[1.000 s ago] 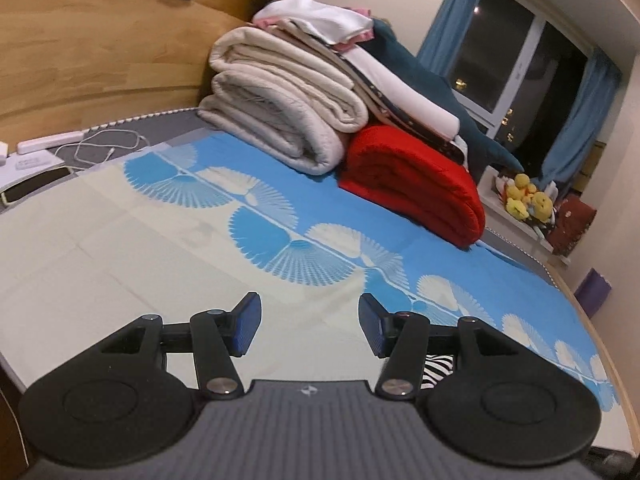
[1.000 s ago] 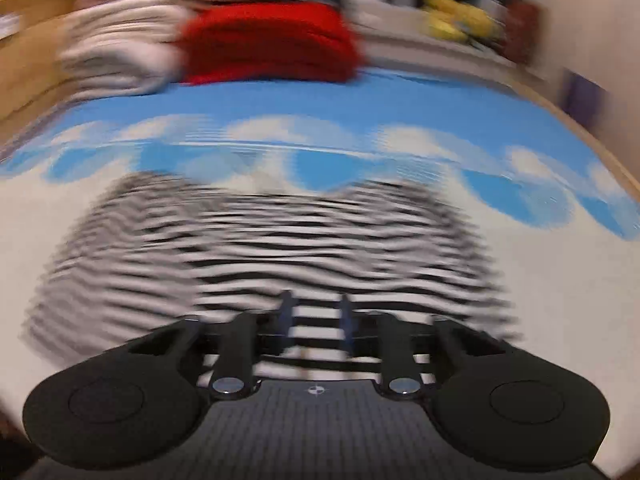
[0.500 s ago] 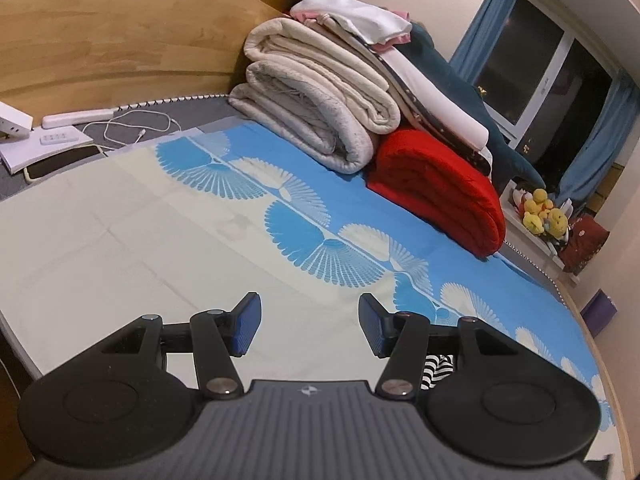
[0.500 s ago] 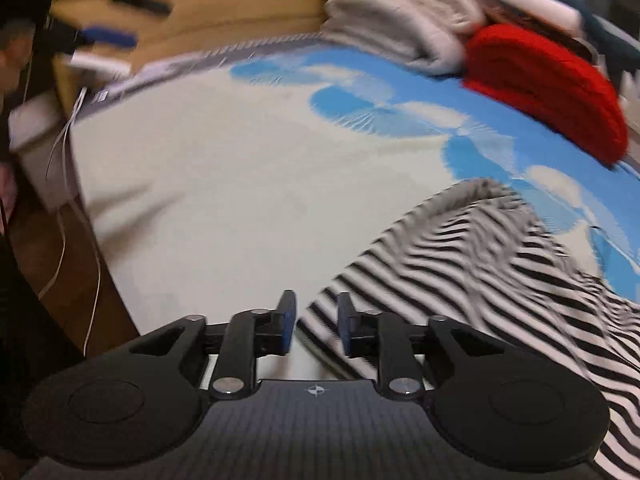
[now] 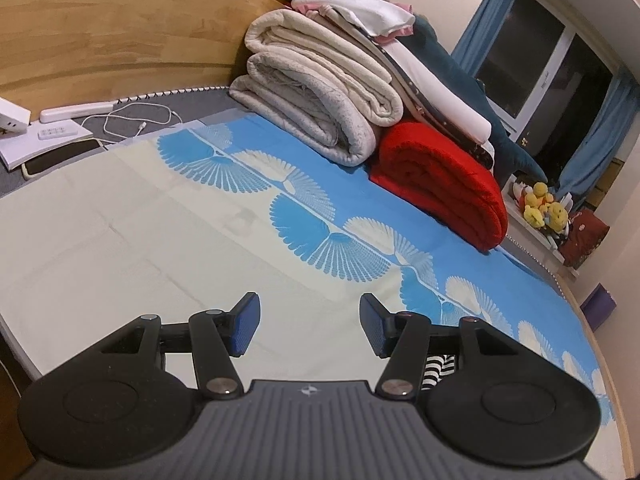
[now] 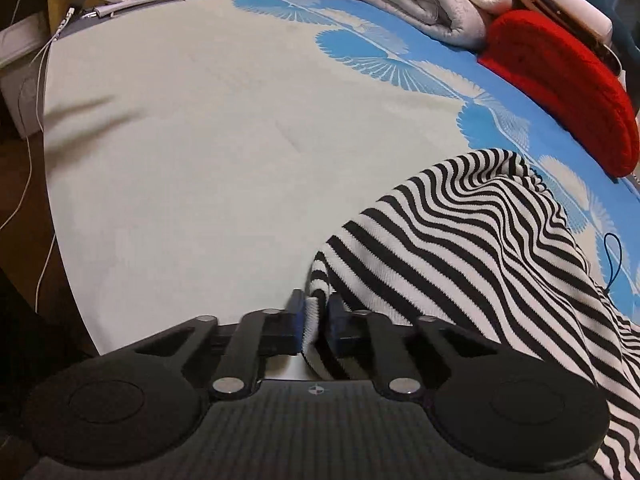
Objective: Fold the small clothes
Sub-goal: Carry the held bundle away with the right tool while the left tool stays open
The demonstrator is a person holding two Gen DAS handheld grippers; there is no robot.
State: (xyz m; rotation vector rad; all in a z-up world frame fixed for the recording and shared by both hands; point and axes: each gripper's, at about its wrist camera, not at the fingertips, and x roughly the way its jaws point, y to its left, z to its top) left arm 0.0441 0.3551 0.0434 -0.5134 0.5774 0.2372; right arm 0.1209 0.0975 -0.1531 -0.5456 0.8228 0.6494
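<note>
Bed cover (image 5: 120, 248): cream, with a blue fan-patterned band.
Headboard (image 5: 100, 20): curved light wood.
Folded blankets (image 5: 320, 92): beige stack by the headboard.
Red blanket (image 5: 444, 184): folded, just beside the beige stack.
Cable (image 5: 136, 120): white, coiled near the headboard.
Curtains (image 5: 480, 20): blue, framing a dark window.
Plush toys (image 5: 544, 204): yellow, below the window.

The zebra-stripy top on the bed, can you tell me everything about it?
The striped top is a black-and-white knit with wavy stripes, lying rumpled and humped on the cream and blue bedsheet. The right gripper has just closed on its near edge, pinching the cloth. A corner peeks under the open left gripper.
</note>
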